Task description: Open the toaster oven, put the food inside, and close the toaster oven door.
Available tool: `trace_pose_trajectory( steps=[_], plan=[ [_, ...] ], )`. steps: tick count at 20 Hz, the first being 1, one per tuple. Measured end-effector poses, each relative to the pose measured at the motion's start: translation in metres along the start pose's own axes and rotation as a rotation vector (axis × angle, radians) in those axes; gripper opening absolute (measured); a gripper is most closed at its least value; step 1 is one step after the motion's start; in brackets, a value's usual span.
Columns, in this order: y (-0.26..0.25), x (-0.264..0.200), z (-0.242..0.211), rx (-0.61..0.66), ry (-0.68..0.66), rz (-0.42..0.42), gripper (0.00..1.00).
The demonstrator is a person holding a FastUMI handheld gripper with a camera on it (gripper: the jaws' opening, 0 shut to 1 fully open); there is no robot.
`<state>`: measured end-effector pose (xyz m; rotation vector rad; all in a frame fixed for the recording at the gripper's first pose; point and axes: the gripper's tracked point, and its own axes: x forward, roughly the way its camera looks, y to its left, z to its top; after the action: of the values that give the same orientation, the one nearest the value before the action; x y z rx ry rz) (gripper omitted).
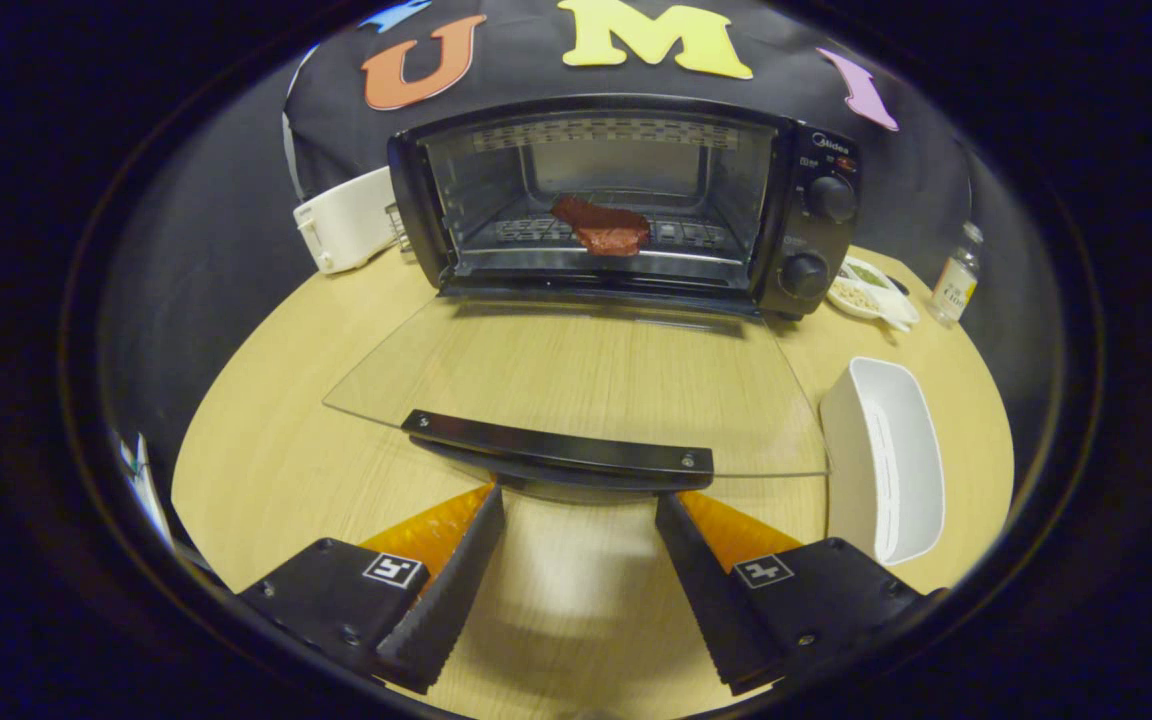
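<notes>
— Toaster oven [626, 200]: where is it?
— At the far side of the bench [276, 460], glass door [576, 385] folded down flat, the food [604, 226] (a reddish piece) on the rack inside.
— And the gripper [579, 500]?
— Jaws wide, holding nothing, tips just under the door's handle [556, 447]. A white tray [891, 455] stands to the right.

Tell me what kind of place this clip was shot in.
Probably a staged kitchen corner in a recording booth: a toaster oven with its door down on a wooden table, a white toaster beside it, black cloth behind. The open tool sits just short of the door handle.
</notes>
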<state>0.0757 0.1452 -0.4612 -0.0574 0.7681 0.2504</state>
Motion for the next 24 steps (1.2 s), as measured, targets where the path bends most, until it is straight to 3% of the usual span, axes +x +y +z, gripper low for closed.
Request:
trace_pose_trajectory(
  steps=[7, 12, 24],
  plan=[
    [0.001, -0.038, 0.045, -0.009, -0.071, 0.005, 0.98],
    [-0.001, -0.053, 0.088, 0.051, -0.115, 0.019, 0.98],
    [-0.006, -0.053, 0.181, 0.053, -0.221, 0.019, 0.98]
  ],
)
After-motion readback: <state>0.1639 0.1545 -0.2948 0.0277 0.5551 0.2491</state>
